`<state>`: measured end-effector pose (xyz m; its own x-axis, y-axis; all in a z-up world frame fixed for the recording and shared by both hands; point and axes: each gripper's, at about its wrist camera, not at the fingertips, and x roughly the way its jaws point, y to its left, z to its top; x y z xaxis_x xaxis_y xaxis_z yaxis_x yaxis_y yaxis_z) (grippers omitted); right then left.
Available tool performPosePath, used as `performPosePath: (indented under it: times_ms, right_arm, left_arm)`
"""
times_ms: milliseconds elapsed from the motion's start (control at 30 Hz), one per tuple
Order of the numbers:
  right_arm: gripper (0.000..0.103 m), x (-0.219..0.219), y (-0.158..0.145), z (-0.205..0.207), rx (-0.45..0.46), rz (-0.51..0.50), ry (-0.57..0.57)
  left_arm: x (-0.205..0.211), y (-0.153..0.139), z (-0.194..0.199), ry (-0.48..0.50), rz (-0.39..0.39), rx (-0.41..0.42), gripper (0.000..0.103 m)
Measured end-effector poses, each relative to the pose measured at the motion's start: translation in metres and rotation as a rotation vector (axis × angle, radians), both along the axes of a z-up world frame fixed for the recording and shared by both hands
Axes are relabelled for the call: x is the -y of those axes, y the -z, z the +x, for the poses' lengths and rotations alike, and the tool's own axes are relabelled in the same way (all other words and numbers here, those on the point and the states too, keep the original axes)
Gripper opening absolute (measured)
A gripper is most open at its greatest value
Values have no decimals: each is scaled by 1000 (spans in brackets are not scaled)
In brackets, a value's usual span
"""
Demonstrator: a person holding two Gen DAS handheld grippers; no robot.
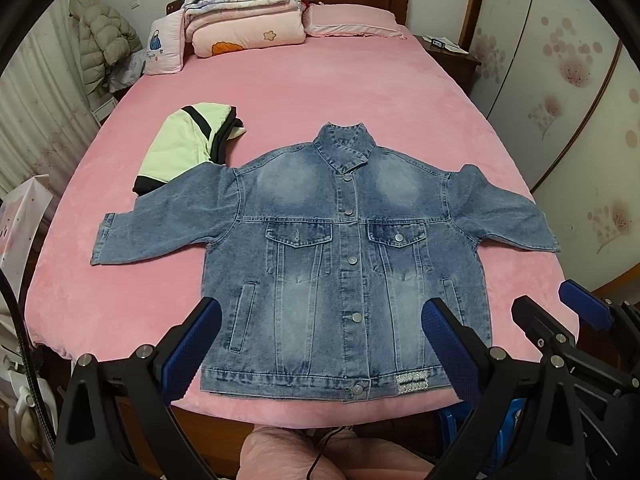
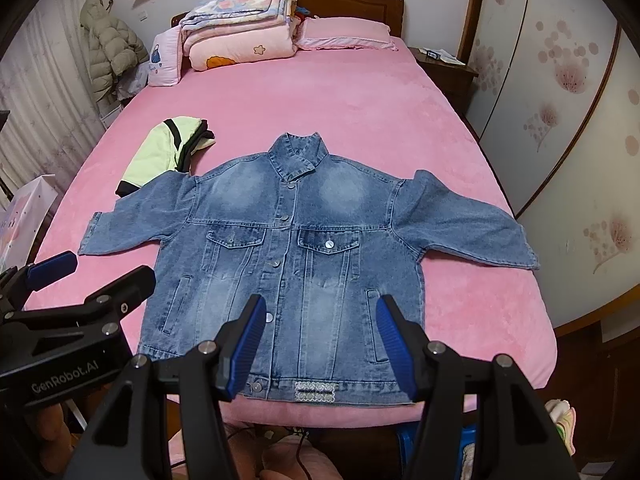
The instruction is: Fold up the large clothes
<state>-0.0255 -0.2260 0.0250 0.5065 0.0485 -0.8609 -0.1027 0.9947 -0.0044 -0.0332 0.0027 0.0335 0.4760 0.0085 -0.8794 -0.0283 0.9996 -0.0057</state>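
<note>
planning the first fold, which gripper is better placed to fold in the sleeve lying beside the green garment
Left. The left gripper hangs open nearer that sleeve of the denim jacket; the right gripper sits toward the other sleeve.

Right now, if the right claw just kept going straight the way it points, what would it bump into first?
Most likely the denim jacket spread on the pink bed. The right claw stands open above its lower front, near the hem, with nothing between. Exact depth is hard to judge.

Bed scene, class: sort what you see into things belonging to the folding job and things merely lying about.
Job: blue denim jacket spread flat; left gripper; right gripper.

Lying about: pale green and black garment; stacked pink floral quilts; pink pillow; beige puffer coat.
</note>
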Motion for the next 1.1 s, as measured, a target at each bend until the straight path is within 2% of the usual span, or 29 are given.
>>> performPosePath:
  times_ms: [500,1100]
  right_arm:
    - [58,-9,-6,-2,5,11,8]
    - [58,-27,-16,-5,1,1,99]
  left_arm:
    - [-11,-5,-3,15,-22,-13,100]
    - [-32,-10,14,109,-60,-27,100]
